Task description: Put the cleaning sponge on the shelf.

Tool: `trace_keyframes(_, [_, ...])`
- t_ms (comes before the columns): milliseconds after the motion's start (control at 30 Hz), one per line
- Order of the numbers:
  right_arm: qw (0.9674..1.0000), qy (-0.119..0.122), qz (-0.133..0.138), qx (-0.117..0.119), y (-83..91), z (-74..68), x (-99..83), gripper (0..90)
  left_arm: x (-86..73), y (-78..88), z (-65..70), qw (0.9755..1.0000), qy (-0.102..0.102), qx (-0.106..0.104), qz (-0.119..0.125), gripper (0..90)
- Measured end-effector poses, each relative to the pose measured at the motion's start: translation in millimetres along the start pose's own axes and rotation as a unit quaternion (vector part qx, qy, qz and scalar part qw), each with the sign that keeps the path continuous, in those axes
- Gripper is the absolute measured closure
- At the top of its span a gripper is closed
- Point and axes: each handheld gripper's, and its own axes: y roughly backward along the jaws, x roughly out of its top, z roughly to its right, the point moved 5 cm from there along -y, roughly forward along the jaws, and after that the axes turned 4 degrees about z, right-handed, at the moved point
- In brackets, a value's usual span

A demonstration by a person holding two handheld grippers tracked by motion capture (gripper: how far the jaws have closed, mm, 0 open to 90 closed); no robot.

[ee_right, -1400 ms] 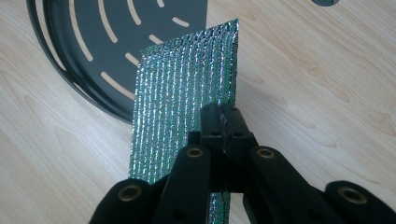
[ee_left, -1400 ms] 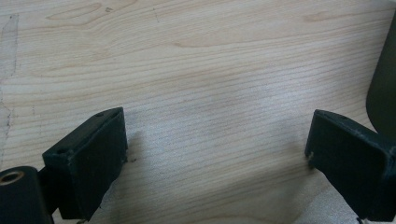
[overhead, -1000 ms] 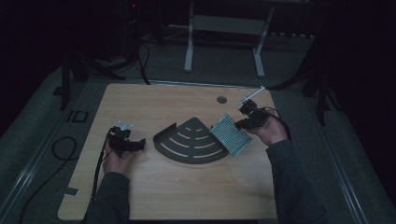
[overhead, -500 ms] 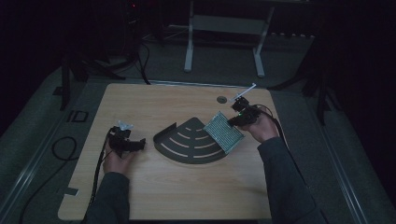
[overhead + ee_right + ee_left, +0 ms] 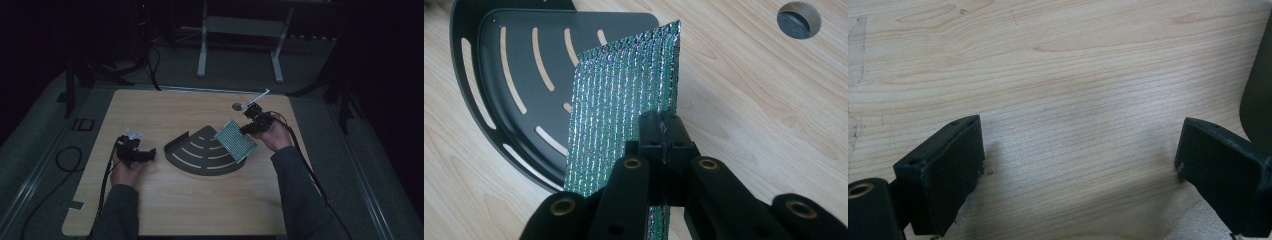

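A dim room surrounds a pale wooden table [image 5: 165, 200], with a metal stand's legs on the floor beyond its far edge. Near the middle of the table lies a black quarter-round tray [image 5: 200, 152] with curved slots. The right gripper [image 5: 246, 128] is clenched on one edge of a shiny green-silver quilted pouch [image 5: 235, 140], holding it tilted over the right part of the tray; in the right gripper view the pouch [image 5: 624, 115] stands on edge above the tray [image 5: 509, 65], pinched between closed jaws. A round hole [image 5: 798, 19] is set in the tabletop nearby. The left gripper [image 5: 142, 156] rests on the table left of the tray, its jaws spread wide over bare wood
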Motion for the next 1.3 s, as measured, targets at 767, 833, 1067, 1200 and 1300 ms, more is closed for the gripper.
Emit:
trace_keyframes(767, [0.9998,0.005,-0.020,-0.008,-29.8,-10.2,2.5,89.7,0.3,-0.3,0.0,1.0000,-0.001,-0.001,0.000,6.1])
trace_keyframes(833, [0.9997,0.005,-0.021,-0.008,-32.2,-11.3,2.2,89.7,0.2,-0.3,0.1,1.0000,-0.001,-0.001,0.000,6.1])
trace_keyframes(1067, [0.9996,0.005,-0.024,-0.012,-38.5,-13.3,1.3,89.7,0.2,-0.2,0.0,1.0000,-0.001,-0.001,0.000,6.1])
trace_keyframes(1200, [0.9996,0.005,-0.026,-0.014,-41.9,-13.7,-0.3,89.7,0.2,-0.2,0.0,1.0000,-0.001,-0.001,-0.001,6.1])
trace_keyframes(1300, [0.9995,0.005,-0.026,-0.014,-44.6,-14.1,-2.3,89.6,0.2,-0.2,0.0,1.0000,-0.001,-0.001,-0.001,6.1])
